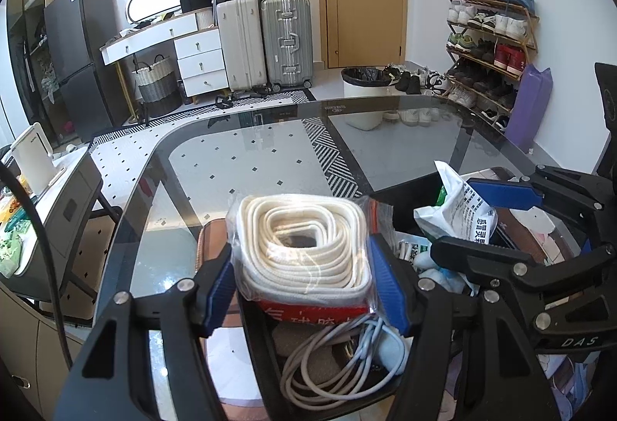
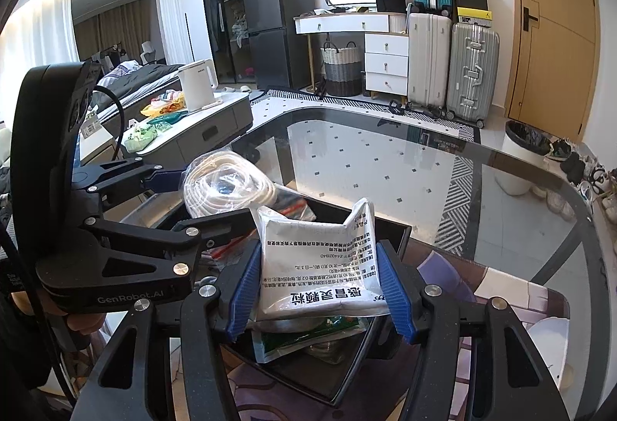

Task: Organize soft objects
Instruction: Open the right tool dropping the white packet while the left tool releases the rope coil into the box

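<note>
My left gripper is shut on a clear bag of coiled white rope and holds it above a black bin. The bag also shows in the right wrist view. My right gripper is shut on a white medicine pouch with Chinese print, held over the same bin. The pouch also shows in the left wrist view, between the right gripper's blue pads. In the bin lie a grey cable and a green-printed pouch.
The bin sits on a glass table with a rounded dark rim. A side table with a white kettle stands to the left. Suitcases, a shoe rack and a bin-lined waste basket stand beyond.
</note>
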The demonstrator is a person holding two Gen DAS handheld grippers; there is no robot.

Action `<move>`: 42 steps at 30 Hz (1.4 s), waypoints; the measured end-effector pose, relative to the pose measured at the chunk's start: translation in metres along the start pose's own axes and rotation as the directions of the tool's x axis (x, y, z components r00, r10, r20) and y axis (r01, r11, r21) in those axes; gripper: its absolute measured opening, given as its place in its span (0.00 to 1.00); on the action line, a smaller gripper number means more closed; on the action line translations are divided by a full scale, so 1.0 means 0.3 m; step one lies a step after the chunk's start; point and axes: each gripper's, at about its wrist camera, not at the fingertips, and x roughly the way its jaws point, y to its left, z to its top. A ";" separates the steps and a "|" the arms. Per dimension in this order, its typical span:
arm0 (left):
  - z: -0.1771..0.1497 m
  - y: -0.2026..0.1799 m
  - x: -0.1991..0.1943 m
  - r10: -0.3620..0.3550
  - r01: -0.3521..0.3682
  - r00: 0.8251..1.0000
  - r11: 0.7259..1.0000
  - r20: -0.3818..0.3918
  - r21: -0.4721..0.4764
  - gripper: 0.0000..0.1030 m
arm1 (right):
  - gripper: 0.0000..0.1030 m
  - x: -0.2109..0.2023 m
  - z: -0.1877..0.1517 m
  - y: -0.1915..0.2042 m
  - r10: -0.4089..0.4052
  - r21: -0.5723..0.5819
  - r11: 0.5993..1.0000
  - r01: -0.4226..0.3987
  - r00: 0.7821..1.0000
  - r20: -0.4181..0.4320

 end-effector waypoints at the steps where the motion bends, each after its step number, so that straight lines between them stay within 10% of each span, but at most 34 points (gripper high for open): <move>1: 0.000 0.000 0.002 -0.001 0.001 1.000 1.000 0.000 0.001 0.62 | 0.57 0.004 -0.001 -0.003 0.001 -0.001 1.000 -0.001 1.000 0.000; 17: 0.004 -0.008 0.008 -0.001 0.001 1.000 1.000 -0.003 0.007 0.65 | 0.58 0.043 -0.004 0.017 -0.027 -0.042 0.999 0.026 1.000 -0.006; 28: -0.021 -0.008 -0.045 -0.012 0.012 0.999 1.000 0.035 -0.013 0.83 | 0.94 -0.068 -0.013 0.023 -0.053 -0.027 0.998 0.056 0.996 0.073; 42: -0.106 -0.004 -0.154 -0.015 0.019 0.996 0.999 0.087 -0.037 1.00 | 0.99 -0.228 -0.104 0.076 -0.053 0.017 0.999 0.052 0.988 0.147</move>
